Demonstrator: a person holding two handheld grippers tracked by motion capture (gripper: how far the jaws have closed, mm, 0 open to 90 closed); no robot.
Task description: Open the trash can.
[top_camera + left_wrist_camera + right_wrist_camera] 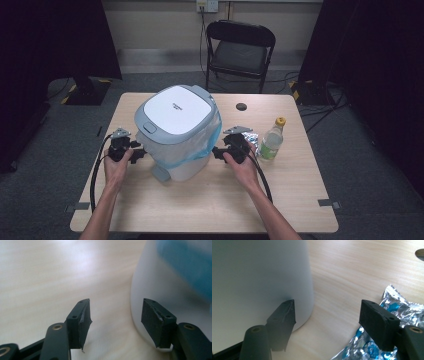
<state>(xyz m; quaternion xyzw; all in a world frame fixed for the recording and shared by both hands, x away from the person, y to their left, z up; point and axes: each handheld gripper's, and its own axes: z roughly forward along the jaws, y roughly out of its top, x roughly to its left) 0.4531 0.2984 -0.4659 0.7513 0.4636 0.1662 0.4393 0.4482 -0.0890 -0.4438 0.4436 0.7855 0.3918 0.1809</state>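
Nearest the camera, the person's two forearms are reaching in from the near edge of the pale wooden table (210, 200). The left gripper (136, 152) is hovering just left of the white plastic pedal bin with a grey-rimmed lid and blue liner bag (180, 132); its jaws are standing apart with nothing between them, the bin's wall (150, 285) just beside one pad. The right gripper (218, 151) is sitting just right of the bin, its jaws also gaping, empty, one pad close against the wall (262, 277). The bin is standing upright between the two grippers, about equally near each. One bin, one crumpled silver-and-blue foil wrapper (254, 141), and one clear plastic bottle with a yellow cap (271, 140) are resting on the table, right of the right gripper.
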